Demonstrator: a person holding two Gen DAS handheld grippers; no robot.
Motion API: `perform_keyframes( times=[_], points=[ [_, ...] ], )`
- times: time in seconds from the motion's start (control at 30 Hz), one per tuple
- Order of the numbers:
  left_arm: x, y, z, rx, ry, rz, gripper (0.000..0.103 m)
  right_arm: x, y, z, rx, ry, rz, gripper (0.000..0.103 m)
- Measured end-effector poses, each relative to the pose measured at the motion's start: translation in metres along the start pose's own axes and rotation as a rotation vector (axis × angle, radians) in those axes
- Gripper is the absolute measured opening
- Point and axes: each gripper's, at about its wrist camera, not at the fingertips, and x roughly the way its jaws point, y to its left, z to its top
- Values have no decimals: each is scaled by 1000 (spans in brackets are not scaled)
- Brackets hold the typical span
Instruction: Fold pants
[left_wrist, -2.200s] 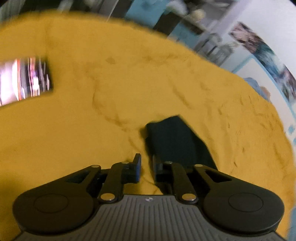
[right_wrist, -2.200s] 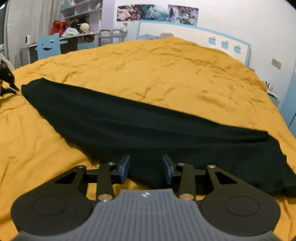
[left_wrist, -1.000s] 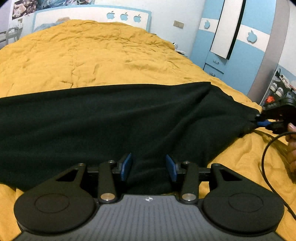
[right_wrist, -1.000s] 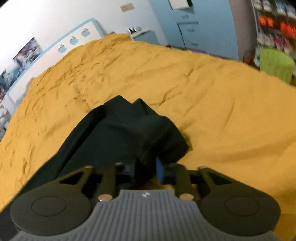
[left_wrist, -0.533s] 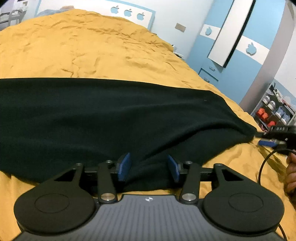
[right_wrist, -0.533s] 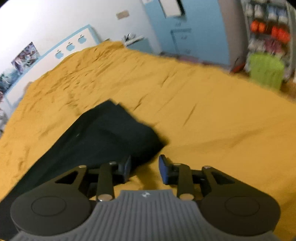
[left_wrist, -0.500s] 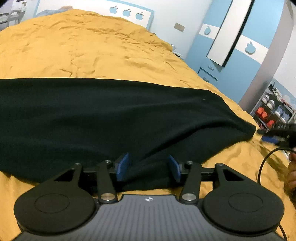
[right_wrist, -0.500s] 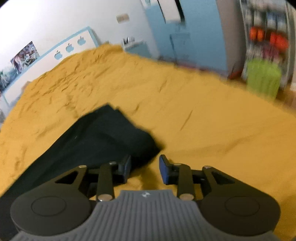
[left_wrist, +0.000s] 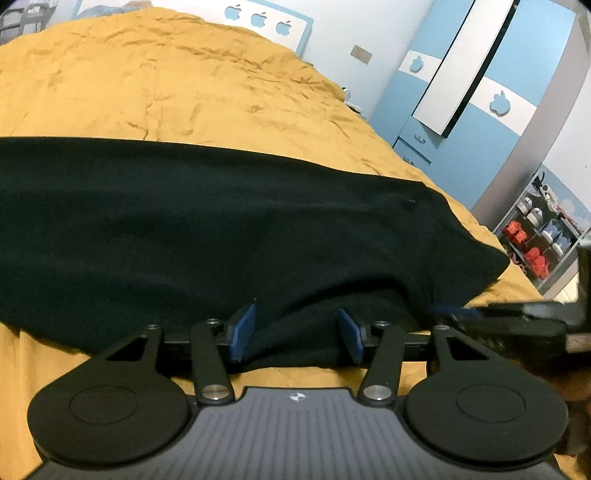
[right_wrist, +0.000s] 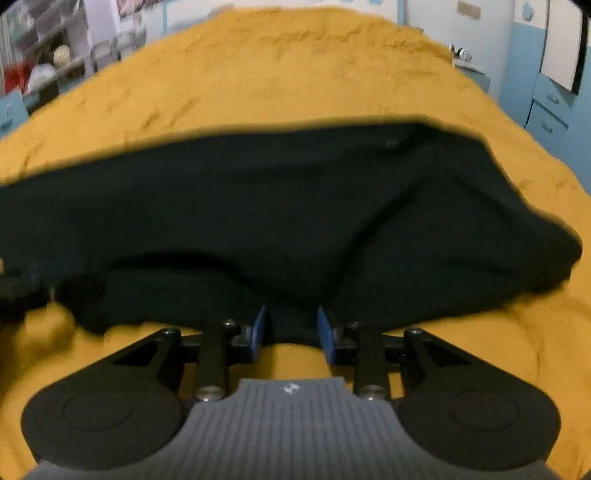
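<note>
Covering nearly the whole scene: bed (left_wrist: 155, 85) under a wrinkled mustard-yellow spread, running from the near edge to a far headboard (left_wrist: 258, 20) with apple cut-outs. Standing at far right: blue-and-white wardrobe (left_wrist: 476, 85) with apple shapes on its doors; beside it, lower right, open shelves (left_wrist: 535, 236) with orange and white items. Lying across the middle of the bed as a wide black band: pants (left_wrist: 207, 229), flat for most of their length, stretched left to right, with a rumpled near edge and a rounded bulge at the right end. Seen in the right wrist view (right_wrist: 280, 206) with the same creases, somewhat blurred. Poised at the near hem, left of centre: left tool (left_wrist: 295, 334), blue pads (left_wrist: 243, 332) set wide apart, a raised ridge of black cloth between them, neither pad pressing on it. Poised at the near hem further right: right tool (right_wrist: 291, 334), jaws part open and closing, a low tongue of the hem between the pads, gaps visible on both sides, nothing clamped. Entering the left wrist view from the right, low over the spread: the right tool's dark body (left_wrist: 517, 321), blurred.
</note>
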Motion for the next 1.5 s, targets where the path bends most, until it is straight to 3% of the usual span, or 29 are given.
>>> perform_keyframes(
  times=[0.07,0.17,0.33,0.47,0.57,0.67,0.73,0.87,0.9,1.07,1.17,1.4,1.5],
  points=[
    [-2,1,0,-6,1,-7,60,-12,-3,0,23,70,3,25],
    [-7,4,-1,-19,3,-23,60,-36,-3,5,21,69,-8,24],
    [-26,10,-7,-39,14,-39,60,-54,28,26,-5,-67,11,24],
    [-57,25,-13,-76,33,-36,58,-31,68,38,-52,-112,83,23],
    [-105,45,-10,-26,-15,13,60,-2,87,18,-91,7,39,24],
    [-153,77,0,34,-57,98,73,-16,90,5,-85,46,18,24],
    [-179,112,8,16,-80,147,79,-30,87,2,-47,74,52,24],
    [-210,196,13,-184,-107,235,79,-53,96,-5,-63,-12,28,24],
    [-216,222,11,-279,-125,244,79,-58,101,-5,-50,-39,34,24],
    [-229,308,-5,-677,-222,211,78,-56,161,10,-86,-160,95,25],
    [-227,334,-6,-798,-280,187,78,-46,212,26,-171,-204,124,28],
    [-211,384,6,-1038,-369,211,77,13,324,80,-263,-250,211,28],
    [-201,399,4,-1090,-417,204,73,38,359,92,-256,-261,249,28]
  ],
)
